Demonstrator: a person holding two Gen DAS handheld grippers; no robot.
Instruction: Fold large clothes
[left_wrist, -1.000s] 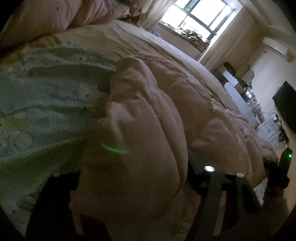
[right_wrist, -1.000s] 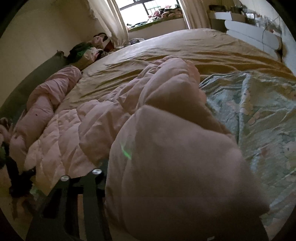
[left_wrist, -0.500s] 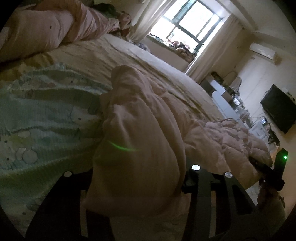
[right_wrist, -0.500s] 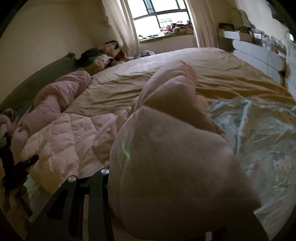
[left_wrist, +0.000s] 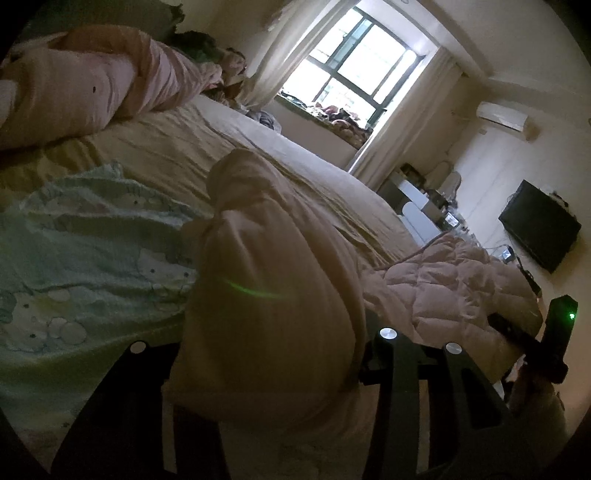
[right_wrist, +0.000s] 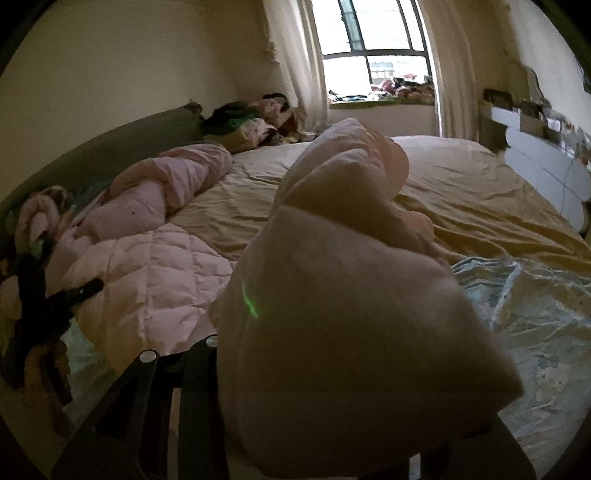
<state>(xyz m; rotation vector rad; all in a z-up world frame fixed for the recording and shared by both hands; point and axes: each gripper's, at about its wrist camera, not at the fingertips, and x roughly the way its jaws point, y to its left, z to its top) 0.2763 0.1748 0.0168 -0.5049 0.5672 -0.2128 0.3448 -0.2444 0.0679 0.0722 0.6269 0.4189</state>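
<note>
1. Left gripper (left_wrist: 266, 373), bottom center of left view: both fingers clamped on a thick bunch of the pink quilt (left_wrist: 273, 295), which fills the center of the frame.
2. Right gripper (right_wrist: 332, 387), bottom of right view: clamped on another bunch of the same quilt (right_wrist: 343, 314); only 1 finger shows, lower left, the other is hidden by fabric.
3. Quilt's rest sags onto the bed (left_wrist: 258, 147) btw the 2 grips: right of frame in left view, left of frame in right view.
4. Only left view: TV (left_wrist: 539, 230) at right edge, AC unit (left_wrist: 502, 116) upper right, right gripper's body w/ green light, lower right.
5. Only right view: dark headboard (right_wrist: 110, 155) at left.
6. Both views: green cartoon-print blanket (left_wrist: 74, 266) on the bed, window (right_wrist: 373, 48) at top.
</note>
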